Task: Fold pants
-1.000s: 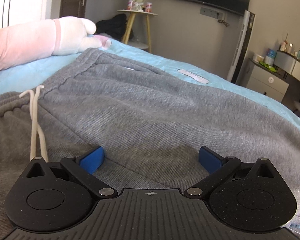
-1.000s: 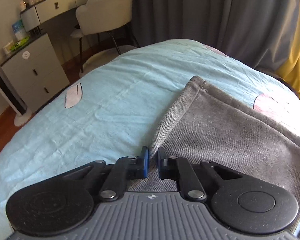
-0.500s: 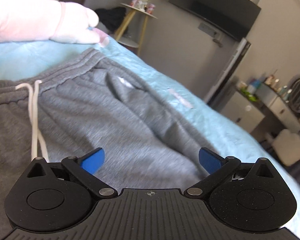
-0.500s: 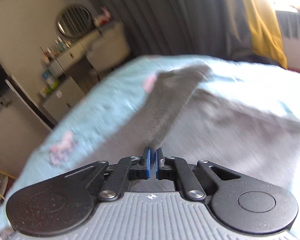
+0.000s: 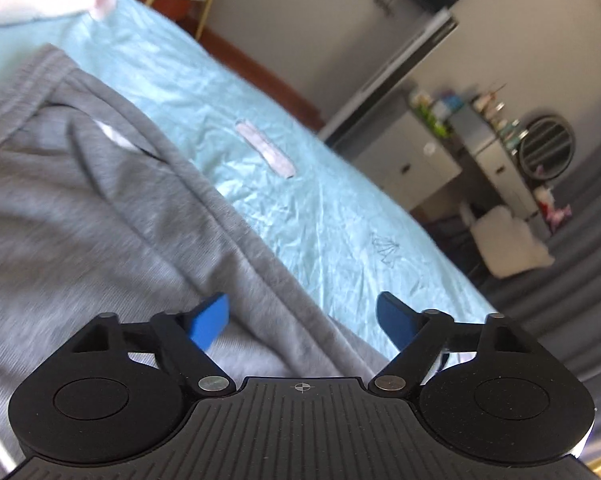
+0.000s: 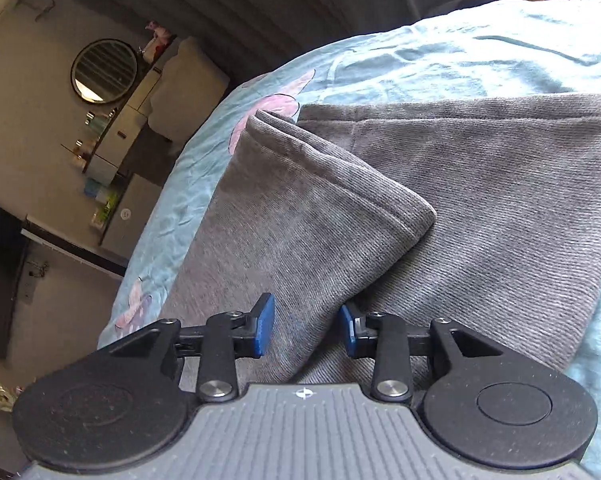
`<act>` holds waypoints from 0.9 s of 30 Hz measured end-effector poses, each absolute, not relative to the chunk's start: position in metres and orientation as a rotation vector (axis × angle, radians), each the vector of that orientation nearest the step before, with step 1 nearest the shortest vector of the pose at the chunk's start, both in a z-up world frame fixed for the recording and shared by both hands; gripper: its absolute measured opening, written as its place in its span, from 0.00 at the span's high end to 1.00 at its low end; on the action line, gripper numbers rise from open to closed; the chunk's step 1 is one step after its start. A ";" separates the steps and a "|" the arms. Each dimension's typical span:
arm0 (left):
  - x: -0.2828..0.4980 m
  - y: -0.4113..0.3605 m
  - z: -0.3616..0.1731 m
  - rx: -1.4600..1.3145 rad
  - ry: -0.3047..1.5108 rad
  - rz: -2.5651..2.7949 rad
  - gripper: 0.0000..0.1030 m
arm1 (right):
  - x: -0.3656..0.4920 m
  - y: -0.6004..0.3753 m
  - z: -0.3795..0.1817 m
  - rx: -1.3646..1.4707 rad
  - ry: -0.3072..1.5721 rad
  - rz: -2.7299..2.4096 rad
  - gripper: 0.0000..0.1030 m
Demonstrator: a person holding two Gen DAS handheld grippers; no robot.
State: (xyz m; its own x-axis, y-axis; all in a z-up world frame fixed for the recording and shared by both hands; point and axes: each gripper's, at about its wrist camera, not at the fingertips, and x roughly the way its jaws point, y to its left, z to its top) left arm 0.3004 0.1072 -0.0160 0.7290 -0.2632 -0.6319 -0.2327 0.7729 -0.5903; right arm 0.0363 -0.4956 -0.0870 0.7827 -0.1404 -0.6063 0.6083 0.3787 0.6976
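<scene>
Pants: I see the grey knit sweatpants (image 6: 480, 208) lying on the wrinkled light-blue bedsheet (image 6: 460, 56), one leg (image 6: 300, 208) laid diagonally over the other.
Left hand-held gripper (image 5: 302, 318): mine is spread and closing, straddling the pants' side edge, pressing nothing.
Right hand-held gripper (image 6: 306, 326): opening, the leg's fabric between the blue pads, apart from them.
</scene>
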 end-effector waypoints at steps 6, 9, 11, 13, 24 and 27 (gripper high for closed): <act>0.338 0.103 -0.038 -0.718 0.895 -0.002 0.26 | 0.033 -0.500 -0.091 1.094 0.483 -0.477 0.77; 0.342 0.104 -0.046 -0.741 0.931 0.015 0.30 | 0.031 -0.504 -0.094 1.145 0.470 -0.460 0.75; 0.342 0.105 -0.048 -0.738 0.937 0.030 0.45 | 0.032 -0.505 -0.093 1.156 0.460 -0.443 0.66; 0.338 0.108 -0.050 -0.714 0.941 0.063 0.74 | 0.037 -0.504 -0.090 1.127 0.470 -0.442 0.68; 0.209 0.137 0.029 -0.747 0.716 -0.076 0.93 | 0.017 -0.509 -0.007 0.918 0.389 -0.395 0.95; 0.141 0.142 0.034 -0.712 0.704 -0.102 0.93 | -0.007 -0.517 0.007 0.854 0.362 -0.429 0.95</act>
State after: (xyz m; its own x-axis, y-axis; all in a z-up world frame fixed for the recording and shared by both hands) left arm 0.1415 0.1425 0.0336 0.7674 -0.3155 -0.5582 -0.1449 0.7627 -0.6303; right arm -0.0075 -0.5173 0.0069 0.8558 -0.2168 -0.4698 0.4997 0.5815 0.6420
